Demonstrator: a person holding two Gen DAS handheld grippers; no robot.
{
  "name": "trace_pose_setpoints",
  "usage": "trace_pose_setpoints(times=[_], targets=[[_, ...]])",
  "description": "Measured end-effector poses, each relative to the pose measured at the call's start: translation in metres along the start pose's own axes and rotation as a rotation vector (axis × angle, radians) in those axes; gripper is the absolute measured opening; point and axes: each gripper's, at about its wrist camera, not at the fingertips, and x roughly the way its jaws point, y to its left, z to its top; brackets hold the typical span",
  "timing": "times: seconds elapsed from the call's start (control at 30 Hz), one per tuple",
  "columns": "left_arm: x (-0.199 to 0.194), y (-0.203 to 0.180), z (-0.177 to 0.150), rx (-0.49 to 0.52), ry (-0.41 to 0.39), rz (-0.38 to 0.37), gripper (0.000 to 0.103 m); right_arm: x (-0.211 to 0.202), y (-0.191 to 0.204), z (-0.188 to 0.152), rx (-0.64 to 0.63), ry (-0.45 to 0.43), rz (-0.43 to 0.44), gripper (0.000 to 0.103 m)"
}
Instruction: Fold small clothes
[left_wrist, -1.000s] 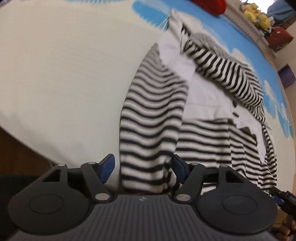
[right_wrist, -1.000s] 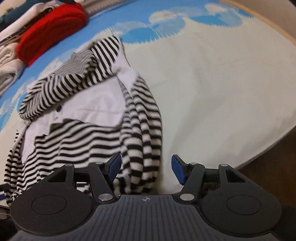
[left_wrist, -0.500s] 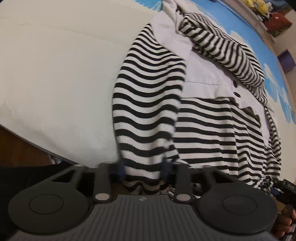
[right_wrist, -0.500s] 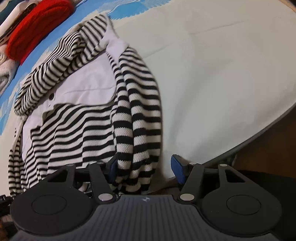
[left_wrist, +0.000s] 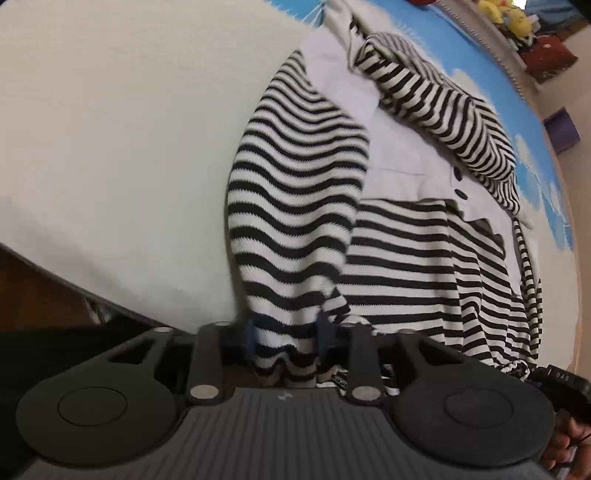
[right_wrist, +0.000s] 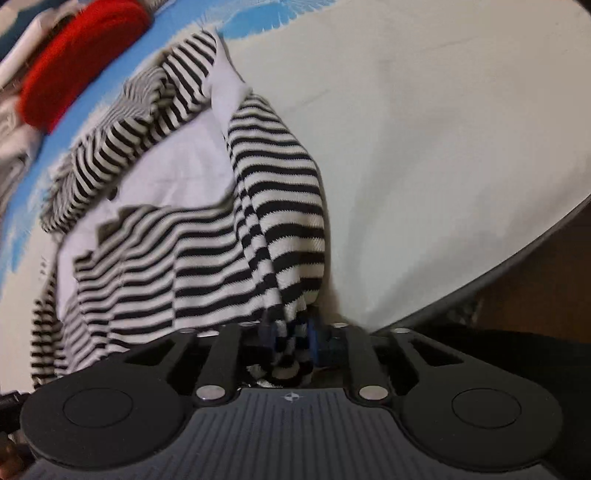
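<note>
A black-and-white striped top (left_wrist: 295, 192) with a plain white panel (left_wrist: 402, 147) and dark buttons lies spread on a cream cloth (left_wrist: 110, 129) that covers the table, its hem end drawn up to the near edge of the table where the person stands. Both grippers point steeply down at that near edge. The left gripper (left_wrist: 285, 341) has one striped sleeve running between its blue-tipped fingers; the jaws stand partly closed and have just been opening a little, yet the knit fills the gap and the pads press on it from both sides, so it has hold of the sleeve end. The right gripper (right_wrist: 291, 338) is at the other sleeve, close to the corner where the cloth curves away over dark wood; its jaws have just been closing and are now narrow, pinching a bunched fold of stripes between the blue pads. The top's body stretches away from the grippers toward the far side of the table, where the cloth turns blue with white cloud shapes (left_wrist: 491, 85). A folded red garment (right_wrist: 74, 62) lies on that far part, well apart from the top. Beyond the far edge, some yellow soft toys (left_wrist: 509, 18) sit blurred. A bit of the person's hand (left_wrist: 569, 446) shows at the left view's lower right corner.
</note>
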Motion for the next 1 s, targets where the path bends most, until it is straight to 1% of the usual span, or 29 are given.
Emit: trace_pose_setpoints(times=[0.03, 0.1, 0.23, 0.33, 0.37, 0.4, 0.43, 0.5, 0.6, 0.67, 0.83, 0.93, 1.0], targets=[[0.001, 0.0, 0.0, -0.004, 0.004, -0.004, 0.039, 0.0, 0.001, 0.001, -0.009, -0.001, -0.008, 0.029], [0.003, -0.001, 0.0, -0.004, 0.01, 0.0, 0.042, 0.002, 0.0, 0.001, -0.011, 0.003, -0.016, 0.032], [0.009, 0.0, -0.002, -0.005, 0.013, 0.014, 0.042, 0.008, 0.001, 0.0, -0.039, 0.014, -0.029, 0.034], [0.01, -0.002, -0.005, 0.021, 0.003, 0.027, 0.041, 0.01, 0.004, -0.002, -0.074, 0.009, -0.04, 0.034], [0.01, -0.004, -0.006, 0.035, -0.003, 0.032, 0.034, 0.01, 0.006, -0.002, -0.085, 0.006, -0.042, 0.031], [0.009, -0.005, -0.007, 0.046, -0.006, 0.026, 0.018, 0.008, 0.006, -0.003, -0.093, 0.001, -0.041, 0.017], [0.007, -0.007, -0.008, 0.052, -0.013, 0.012, 0.014, 0.007, 0.006, -0.003, -0.096, -0.003, -0.022, 0.01], [0.0, -0.01, -0.008, 0.076, -0.038, 0.009, 0.009, 0.0, 0.006, -0.002, -0.09, -0.031, 0.011, 0.008], [-0.017, -0.014, -0.006, 0.105, -0.069, 0.002, 0.008, -0.015, 0.006, 0.0, -0.075, -0.085, 0.052, 0.007], [-0.031, -0.022, -0.004, 0.143, -0.094, -0.005, 0.008, -0.029, 0.007, 0.003, -0.07, -0.116, 0.084, 0.007], [-0.08, -0.041, 0.002, 0.229, -0.178, -0.068, 0.008, -0.073, 0.008, 0.021, -0.059, -0.214, 0.168, 0.007], [-0.114, -0.05, 0.0, 0.278, -0.229, -0.106, 0.008, -0.107, 0.012, 0.024, -0.078, -0.264, 0.22, 0.007], [-0.139, -0.049, -0.005, 0.285, -0.255, -0.14, 0.007, -0.134, 0.012, 0.021, -0.099, -0.295, 0.269, 0.007]])
